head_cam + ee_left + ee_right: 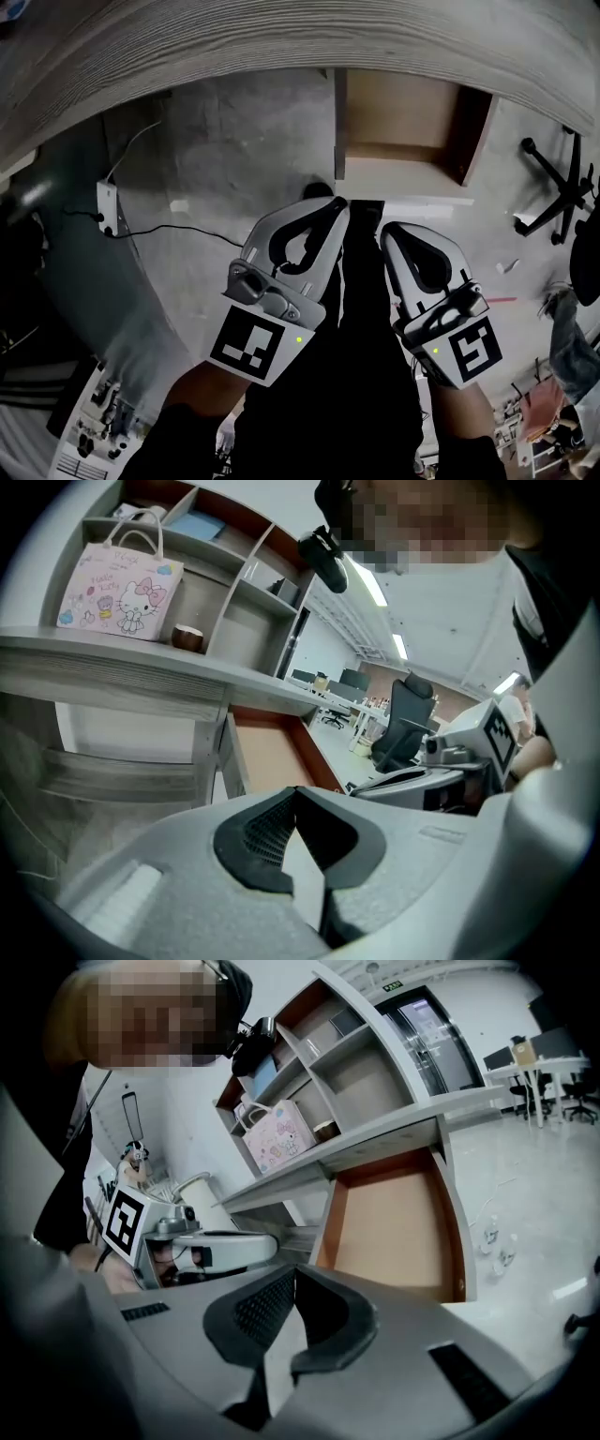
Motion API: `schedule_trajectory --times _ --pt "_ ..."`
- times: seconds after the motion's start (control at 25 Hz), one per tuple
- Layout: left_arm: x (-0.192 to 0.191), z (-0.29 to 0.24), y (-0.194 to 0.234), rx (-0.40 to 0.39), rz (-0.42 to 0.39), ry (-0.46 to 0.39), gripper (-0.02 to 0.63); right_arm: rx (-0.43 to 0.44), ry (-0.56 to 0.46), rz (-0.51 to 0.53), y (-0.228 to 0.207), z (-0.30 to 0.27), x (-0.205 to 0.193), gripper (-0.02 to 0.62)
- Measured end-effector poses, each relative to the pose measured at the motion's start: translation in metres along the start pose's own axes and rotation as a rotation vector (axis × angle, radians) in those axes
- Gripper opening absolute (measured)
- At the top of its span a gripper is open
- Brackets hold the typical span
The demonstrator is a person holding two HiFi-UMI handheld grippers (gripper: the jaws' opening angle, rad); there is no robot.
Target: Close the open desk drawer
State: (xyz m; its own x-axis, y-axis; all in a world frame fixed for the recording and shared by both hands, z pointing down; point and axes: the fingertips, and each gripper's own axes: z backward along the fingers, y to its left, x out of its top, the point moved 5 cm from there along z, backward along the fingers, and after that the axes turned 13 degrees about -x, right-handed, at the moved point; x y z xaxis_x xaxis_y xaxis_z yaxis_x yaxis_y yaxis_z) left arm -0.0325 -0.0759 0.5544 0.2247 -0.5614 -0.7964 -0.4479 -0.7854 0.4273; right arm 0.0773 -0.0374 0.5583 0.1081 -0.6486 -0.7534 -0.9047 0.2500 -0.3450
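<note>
The open desk drawer juts out from under the grey wood desk top; its brown inside is empty and its pale front panel faces me. My left gripper and right gripper hang side by side in front of and below the drawer, apart from it. Each has its jaws shut with nothing between them. In the left gripper view the left gripper points toward the drawer. In the right gripper view the right gripper points at the drawer.
A white power strip with a black cable lies on the floor to the left. An office chair base stands right of the drawer. The shelf on the desk holds a pink cartoon bag and a small bowl.
</note>
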Motion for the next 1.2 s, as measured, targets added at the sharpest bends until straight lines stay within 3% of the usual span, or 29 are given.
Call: schedule_trajectory --times 0.2,0.32,0.4,0.56,0.68,0.84,1.04,1.2 --pt "-0.009 -0.006 0.004 0.011 -0.020 0.016 0.008 -0.090 0.028 0.285 -0.014 -0.009 -0.007 0.018" --pt "-0.011 -0.005 0.007 0.033 -0.004 0.006 0.008 -0.083 0.126 0.473 -0.022 -0.012 -0.009 0.130" --pt "-0.011 -0.005 0.006 0.043 0.006 -0.002 0.008 -0.089 0.188 0.615 -0.029 -0.015 -0.011 0.160" --pt "-0.013 -0.002 0.002 0.050 0.027 -0.006 0.008 -0.075 0.301 0.951 -0.038 -0.024 -0.017 0.161" --pt "-0.011 0.002 0.003 0.064 0.045 -0.015 0.008 -0.078 0.340 1.115 -0.039 -0.028 -0.022 0.114" --pt "-0.015 0.008 0.007 0.079 0.062 -0.013 0.008 -0.083 0.355 1.188 -0.037 -0.034 -0.026 0.084" --pt "-0.009 0.030 0.022 0.145 0.095 -0.049 0.008 -0.134 0.326 1.191 -0.034 -0.030 -0.020 0.083" --pt "0.007 0.050 0.034 0.193 0.064 -0.085 0.008 -0.140 0.288 1.162 -0.025 -0.022 0.002 0.092"
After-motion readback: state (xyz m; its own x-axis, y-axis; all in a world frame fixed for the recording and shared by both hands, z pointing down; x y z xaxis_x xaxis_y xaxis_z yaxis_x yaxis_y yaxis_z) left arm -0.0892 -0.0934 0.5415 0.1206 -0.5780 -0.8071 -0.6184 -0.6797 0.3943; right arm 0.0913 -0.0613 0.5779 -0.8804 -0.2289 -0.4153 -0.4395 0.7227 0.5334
